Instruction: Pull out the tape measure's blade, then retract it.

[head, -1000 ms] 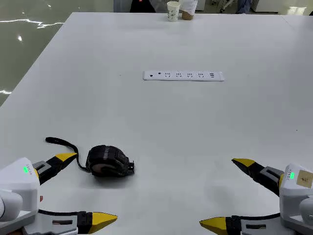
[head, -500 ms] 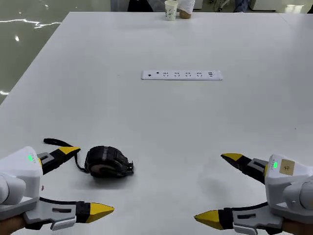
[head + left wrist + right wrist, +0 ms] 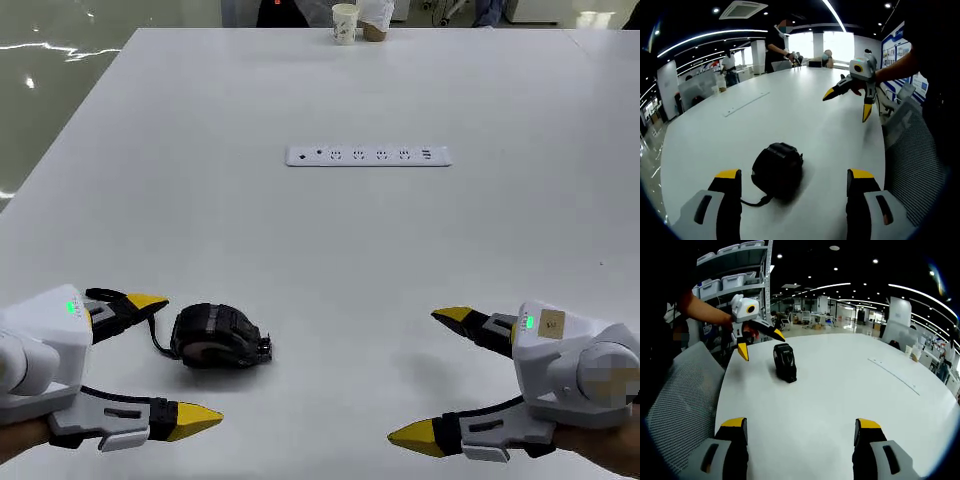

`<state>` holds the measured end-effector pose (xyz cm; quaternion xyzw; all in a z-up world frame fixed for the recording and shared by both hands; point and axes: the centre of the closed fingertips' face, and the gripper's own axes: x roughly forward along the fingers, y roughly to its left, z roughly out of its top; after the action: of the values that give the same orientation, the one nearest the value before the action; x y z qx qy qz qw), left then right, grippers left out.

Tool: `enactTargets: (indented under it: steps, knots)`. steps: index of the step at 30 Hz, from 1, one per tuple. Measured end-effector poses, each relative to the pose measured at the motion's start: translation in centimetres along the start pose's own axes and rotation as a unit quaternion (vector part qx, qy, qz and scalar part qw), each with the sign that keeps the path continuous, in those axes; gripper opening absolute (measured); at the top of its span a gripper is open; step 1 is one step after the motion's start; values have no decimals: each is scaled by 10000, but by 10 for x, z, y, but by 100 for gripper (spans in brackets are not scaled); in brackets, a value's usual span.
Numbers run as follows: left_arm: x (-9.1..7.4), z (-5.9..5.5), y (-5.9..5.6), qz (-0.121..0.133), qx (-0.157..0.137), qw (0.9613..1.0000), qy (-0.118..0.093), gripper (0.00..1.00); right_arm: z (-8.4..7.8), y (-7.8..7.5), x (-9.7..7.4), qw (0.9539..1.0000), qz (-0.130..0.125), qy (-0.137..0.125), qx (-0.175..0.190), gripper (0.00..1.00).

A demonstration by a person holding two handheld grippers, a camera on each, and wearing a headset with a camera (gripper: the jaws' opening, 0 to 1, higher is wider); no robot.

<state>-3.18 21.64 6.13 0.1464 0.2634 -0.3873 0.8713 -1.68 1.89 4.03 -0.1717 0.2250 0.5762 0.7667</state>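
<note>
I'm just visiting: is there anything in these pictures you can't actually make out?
Tape measure: any lettering on its dark case, too small in the head view, blurred in both gripper views.
Paper cup: its contents, too far in the head view.
Power strip: its socket markings, too small in the head view.

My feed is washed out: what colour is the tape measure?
The tape measure is black; the left gripper view shows it best.

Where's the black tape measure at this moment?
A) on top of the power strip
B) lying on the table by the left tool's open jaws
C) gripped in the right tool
B: the tape measure lies on the white table beside the left tool, whose jaws stand open.
</note>
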Motion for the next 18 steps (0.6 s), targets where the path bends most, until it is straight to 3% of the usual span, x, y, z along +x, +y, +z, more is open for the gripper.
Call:
enactTargets:
  steps: [18]
  knots:
    - [10, 2, 11, -357, 387, 9980, 336, 68, 9, -8, 24, 9971, 472, 144, -577, 75]
